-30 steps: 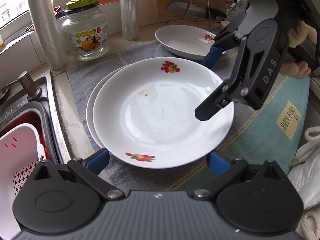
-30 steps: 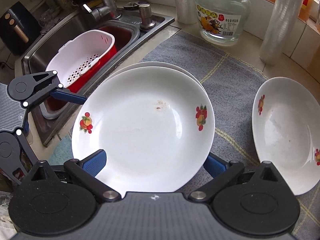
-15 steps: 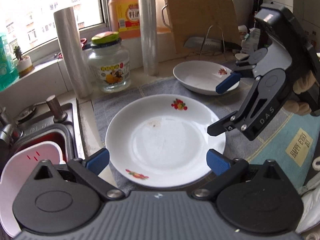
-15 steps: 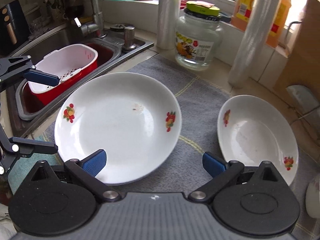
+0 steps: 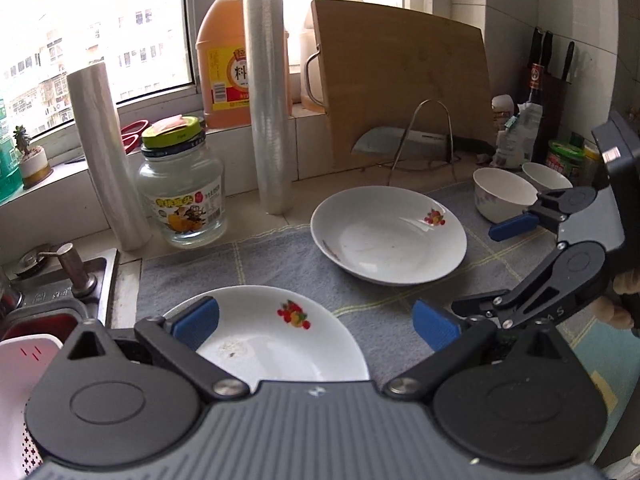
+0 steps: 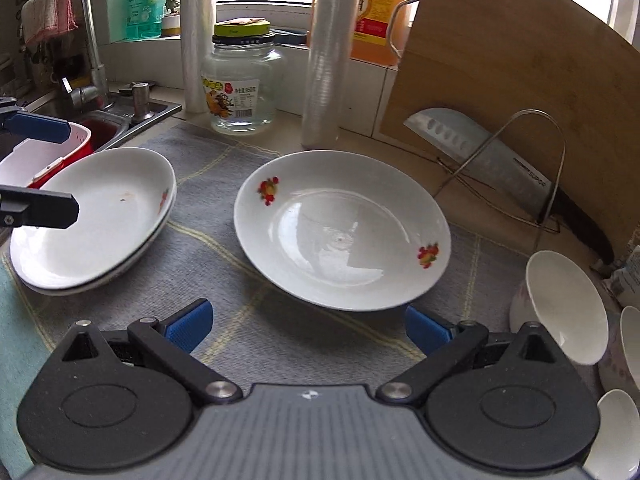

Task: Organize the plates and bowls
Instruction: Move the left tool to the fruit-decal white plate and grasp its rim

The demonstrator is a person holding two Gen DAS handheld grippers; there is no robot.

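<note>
My left gripper [image 5: 314, 326] stands wide apart, its blue pads [image 5: 195, 322] holding nothing; one pad hangs over the rim of the stacked plates [image 5: 276, 340] without any contact I can confirm. That stack (two plates, the lower rim peeking out in the right wrist view) sits on the grey mat [image 6: 224, 264] next to the sink [image 6: 120, 120]. My right gripper [image 6: 308, 326] is just as wide and empty, hovering over bare mat just short of the single plate [image 6: 342, 228], which lies flat in the middle of the mat, apart from the stack. From the left wrist view I see the right gripper off to the side, its fingers spread, one blue tip near a white bowl [image 5: 504, 198]. More bowls cluster at the mat's right edge, one tipped on its side [image 6: 564, 306]. Behind the plate stand a glass jar [image 6: 242, 80], a cutting board [image 6: 512, 88] and a cleaver [image 6: 480, 152] in a wire rack.
</note>
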